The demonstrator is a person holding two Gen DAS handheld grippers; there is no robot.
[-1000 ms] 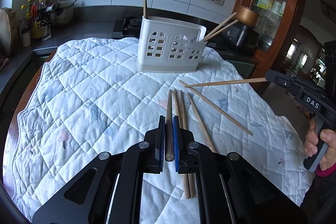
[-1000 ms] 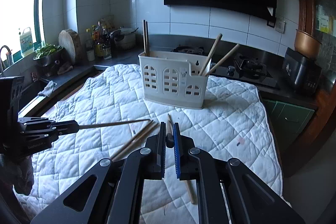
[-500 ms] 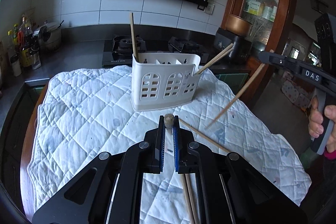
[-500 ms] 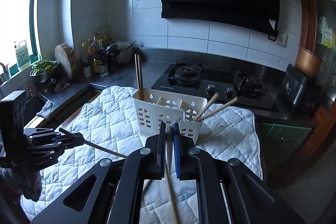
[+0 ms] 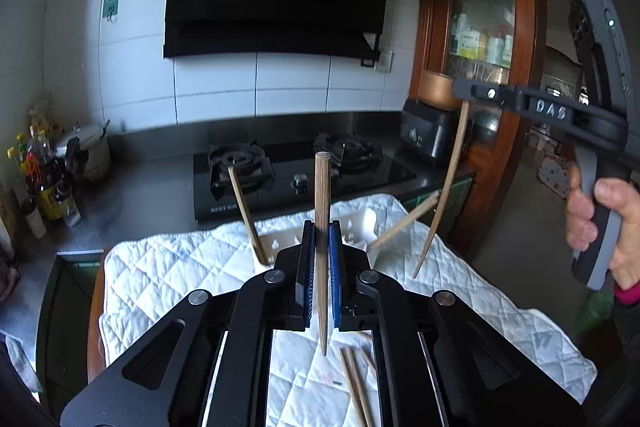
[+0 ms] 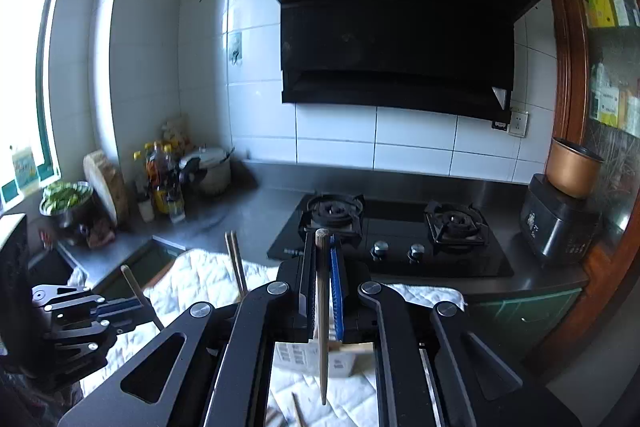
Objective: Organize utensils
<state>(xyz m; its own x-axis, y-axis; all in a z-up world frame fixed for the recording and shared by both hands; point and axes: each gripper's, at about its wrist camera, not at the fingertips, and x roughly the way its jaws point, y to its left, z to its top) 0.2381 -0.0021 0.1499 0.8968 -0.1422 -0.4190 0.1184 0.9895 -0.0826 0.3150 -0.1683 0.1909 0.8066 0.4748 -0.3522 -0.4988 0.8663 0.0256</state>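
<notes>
Change: we have lifted both sticks up; a second ago they lay flat.
Left gripper (image 5: pixel 320 259): we pinch a round wooden chopstick (image 5: pixel 321 227).
Right gripper (image 6: pixel 322 291): we squeeze another thin chopstick (image 6: pixel 322 307).
Holder (image 5: pixel 280 239): white plastic box.

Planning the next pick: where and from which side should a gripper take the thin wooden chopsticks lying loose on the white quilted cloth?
Grip the thin wooden chopsticks near mid-shaft, coming from straight above, jaws closing across their width. They lie flat on the white quilted cloth, side by side, so only their tops are exposed.
</notes>
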